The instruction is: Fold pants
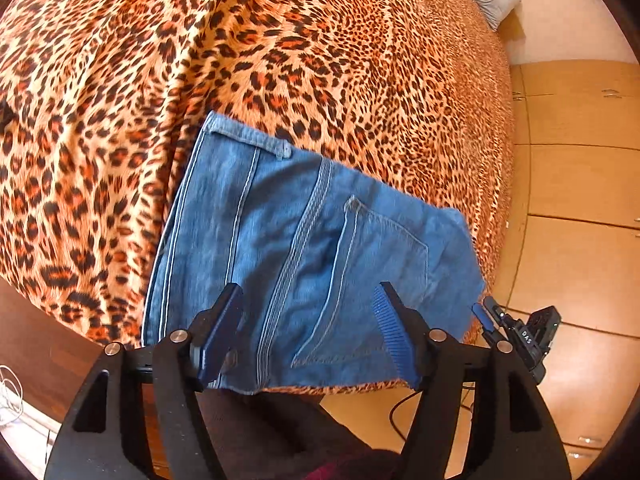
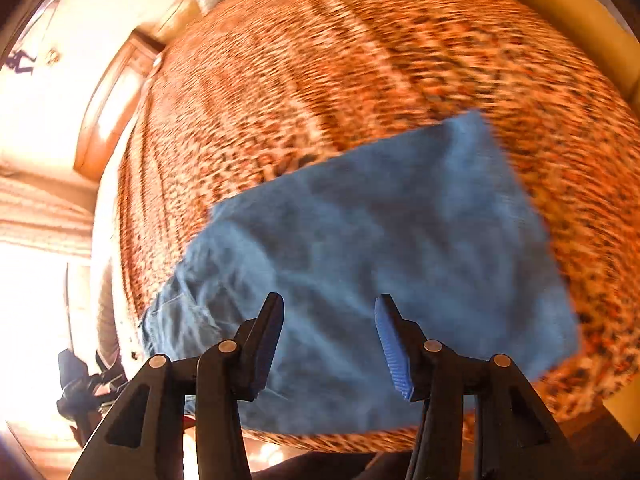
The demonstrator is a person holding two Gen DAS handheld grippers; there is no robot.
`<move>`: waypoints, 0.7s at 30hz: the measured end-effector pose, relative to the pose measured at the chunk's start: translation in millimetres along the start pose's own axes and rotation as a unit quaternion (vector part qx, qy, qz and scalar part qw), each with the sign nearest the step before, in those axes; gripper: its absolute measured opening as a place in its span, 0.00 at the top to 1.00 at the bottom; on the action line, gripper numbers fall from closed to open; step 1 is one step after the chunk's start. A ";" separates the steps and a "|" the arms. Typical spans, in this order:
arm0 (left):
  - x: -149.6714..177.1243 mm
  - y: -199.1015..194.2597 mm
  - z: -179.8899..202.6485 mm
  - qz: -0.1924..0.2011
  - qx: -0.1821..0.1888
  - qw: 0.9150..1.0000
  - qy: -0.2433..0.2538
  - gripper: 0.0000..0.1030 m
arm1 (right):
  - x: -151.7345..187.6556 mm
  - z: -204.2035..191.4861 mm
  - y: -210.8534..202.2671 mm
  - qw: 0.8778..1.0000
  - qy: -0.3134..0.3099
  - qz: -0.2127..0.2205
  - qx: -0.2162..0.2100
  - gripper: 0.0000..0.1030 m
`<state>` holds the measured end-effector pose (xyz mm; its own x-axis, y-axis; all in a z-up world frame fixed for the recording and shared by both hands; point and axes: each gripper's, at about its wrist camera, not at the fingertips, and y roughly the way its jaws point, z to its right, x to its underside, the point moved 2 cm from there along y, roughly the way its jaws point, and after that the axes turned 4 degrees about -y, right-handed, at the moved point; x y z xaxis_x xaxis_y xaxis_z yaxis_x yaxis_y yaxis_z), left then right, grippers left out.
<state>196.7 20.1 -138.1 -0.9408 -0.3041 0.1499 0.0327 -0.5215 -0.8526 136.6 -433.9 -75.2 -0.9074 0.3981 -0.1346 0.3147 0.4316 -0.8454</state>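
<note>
From where I sit the folding looks close to finished: the pants (image 1: pixel 308 248) lie as a compact blue denim block near the front edge of the bed (image 1: pixel 280 60), on its leopard-print cover, with a back pocket (image 1: pixel 384 256) and the waistband with its belt loop facing up. I see no leg trailing out of the block in either view, though the right wrist picture is badly blurred, so I cannot check every edge there. My left gripper (image 1: pixel 310 312) hangs over the near part of the pants with its jaws apart and no cloth between them. My right gripper (image 2: pixel 328 332) is the same, jaws apart over the denim and pinching nothing. I judge that both have let go and that the last fold is laid. What may be left is small: perhaps squaring the block or pressing it flat, since the right-hand edge in the left wrist view looks a little uneven, and then backing both grippers away
</note>
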 end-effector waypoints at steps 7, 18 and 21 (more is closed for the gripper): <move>-45.6 -4.5 -39.1 0.019 -0.006 0.998 -0.057 0.35 | -81.1 -91.8 82.8 0.988 -0.150 -0.030 0.040 0.36; -30.0 17.3 -30.9 -0.008 -0.069 0.997 0.037 0.67 | -67.7 -139.2 137.9 0.921 -0.344 -0.147 0.108 0.98; -28.0 39.2 -31.5 -0.011 -0.157 0.986 0.064 0.80 | -78.9 -127.3 141.9 0.921 -0.327 -0.128 0.166 1.00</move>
<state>213.7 33.3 -191.5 -0.9754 -0.1824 0.1241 -0.0763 -0.2489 -0.9655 288.3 -301.0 -118.8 -0.9478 -0.3026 -0.1001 0.0636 0.1281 -0.9897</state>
